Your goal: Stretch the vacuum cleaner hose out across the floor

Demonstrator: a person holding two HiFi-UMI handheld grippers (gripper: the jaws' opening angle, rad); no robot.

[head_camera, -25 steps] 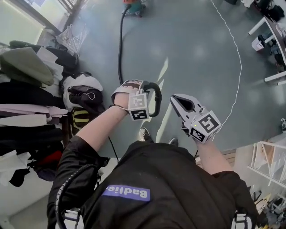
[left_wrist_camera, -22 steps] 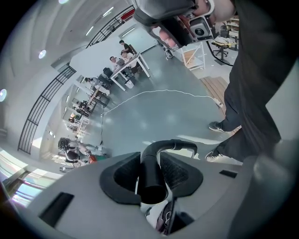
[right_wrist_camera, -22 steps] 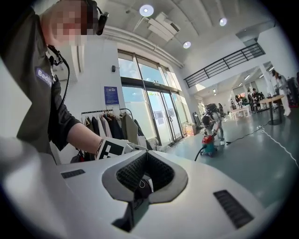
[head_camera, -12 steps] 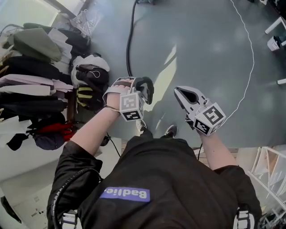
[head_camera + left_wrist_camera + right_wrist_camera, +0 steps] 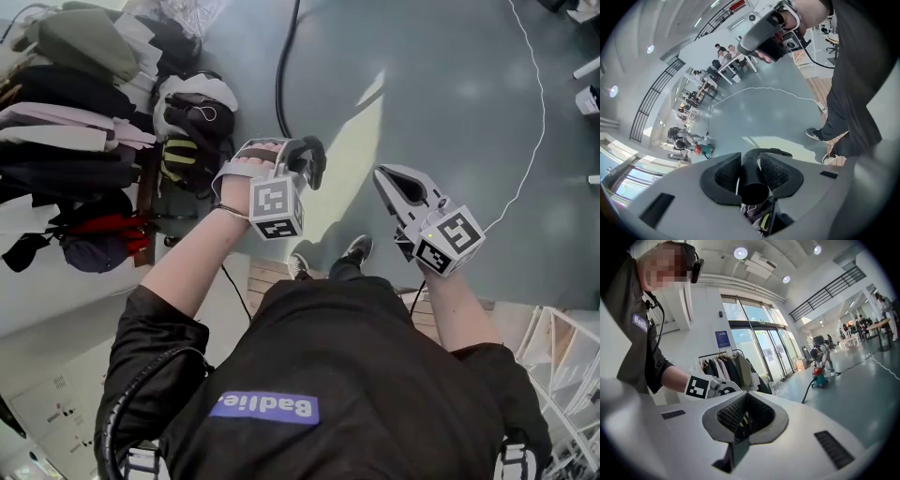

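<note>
The hose (image 5: 278, 84) is a slim black tube. It lies on the grey floor (image 5: 431, 84) and runs down from the top edge of the head view, past a clothes rail (image 5: 75, 84) and some bags (image 5: 192, 122), up to the left claw (image 5: 292, 155). There it ends in a stiffer piece bent like a hook (image 5: 314, 159), lifted off the floor.

The left claw is clamped on that end piece. Its own view shows this plainly: the dark pads stand apart with the tube's round black mouth (image 5: 753, 185) wedged between them, and the bend curls away beyond the left claw (image 5: 751, 164). The right claw (image 5: 392, 180) hangs just beside it, apart from the hose. In the right gripper view its pads (image 5: 759, 413) meet with nothing between them.

The head view has no sight of the machine itself. The right gripper view does: a red and teal vacuum cleaner (image 5: 818, 378) stands far off near the glass doors. The hose (image 5: 807, 391) rises from the floor into it, and what looks like a person (image 5: 820, 350) bends over it. The left gripper view catches the same machine (image 5: 701, 149), very small. A thin white cable (image 5: 534, 122) loops over the floor, well apart from the hose.
</note>
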